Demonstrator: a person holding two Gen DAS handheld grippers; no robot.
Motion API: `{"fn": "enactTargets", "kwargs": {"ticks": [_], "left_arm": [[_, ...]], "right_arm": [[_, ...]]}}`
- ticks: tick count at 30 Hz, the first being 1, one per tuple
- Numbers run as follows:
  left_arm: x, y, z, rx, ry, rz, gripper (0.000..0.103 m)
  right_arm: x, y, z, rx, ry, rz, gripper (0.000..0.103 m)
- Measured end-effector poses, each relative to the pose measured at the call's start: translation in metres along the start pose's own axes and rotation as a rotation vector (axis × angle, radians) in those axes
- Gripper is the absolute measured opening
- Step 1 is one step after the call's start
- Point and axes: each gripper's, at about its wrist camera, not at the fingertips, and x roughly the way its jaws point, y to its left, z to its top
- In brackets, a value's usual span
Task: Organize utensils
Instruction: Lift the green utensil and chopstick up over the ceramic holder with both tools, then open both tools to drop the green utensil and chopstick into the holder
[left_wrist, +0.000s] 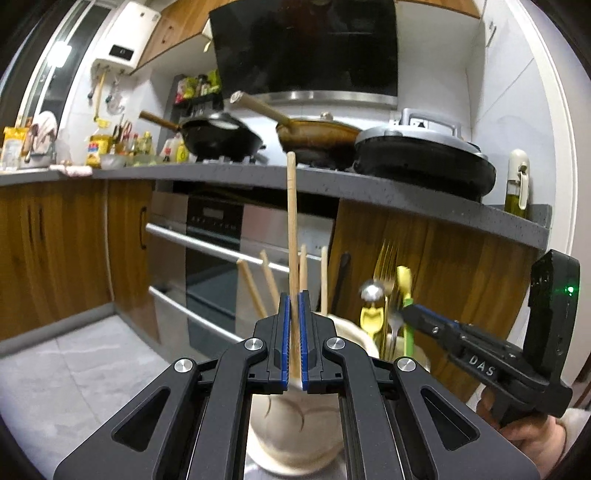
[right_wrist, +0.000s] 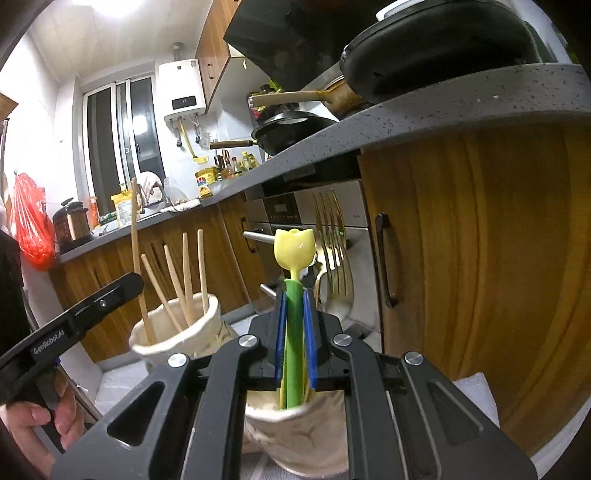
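Observation:
My left gripper (left_wrist: 294, 295) is shut on a long wooden chopstick (left_wrist: 291, 206), held upright over a cream ceramic cup (left_wrist: 291, 435) that holds several more chopsticks (left_wrist: 267, 275). My right gripper (right_wrist: 294, 295) is shut on a tulip-shaped utensil with a green handle (right_wrist: 294, 332) and yellow head (right_wrist: 294, 245), standing in a second cream cup (right_wrist: 306, 432). Gold forks (right_wrist: 332, 236) and a metal spoon (left_wrist: 373, 291) stand in that second cup too. The right gripper shows in the left wrist view (left_wrist: 406, 314), the left gripper in the right wrist view (right_wrist: 125, 286).
Both cups stand on a white cloth (right_wrist: 476, 398) in front of wooden cabinets (right_wrist: 480, 258) and a steel oven (left_wrist: 221, 243). Above runs a grey countertop (left_wrist: 332, 184) with a black wok (left_wrist: 221, 136), a brown pan (left_wrist: 314, 134) and an electric griddle (left_wrist: 424, 155).

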Motion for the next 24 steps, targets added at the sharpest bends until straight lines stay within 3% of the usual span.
{"fn": "enactTargets", "kwargs": {"ticks": [7,20,24], "left_arm": [[-0.004,0.004,-0.012,-0.002,0.067,0.026,0.005],[-0.003,0.009,-0.009,-0.016,0.099,0.056,0.006],[-0.002,0.01,-0.009,-0.025,0.1,0.061,0.011]], "right_arm": [[-0.011,-0.007,-0.01,0.028,0.021,-0.029,0.009],[-0.009,-0.015,-0.016,0.049,0.051,-0.048,0.009],[-0.008,-0.018,-0.016,0.054,0.06,-0.046,0.016]]}}
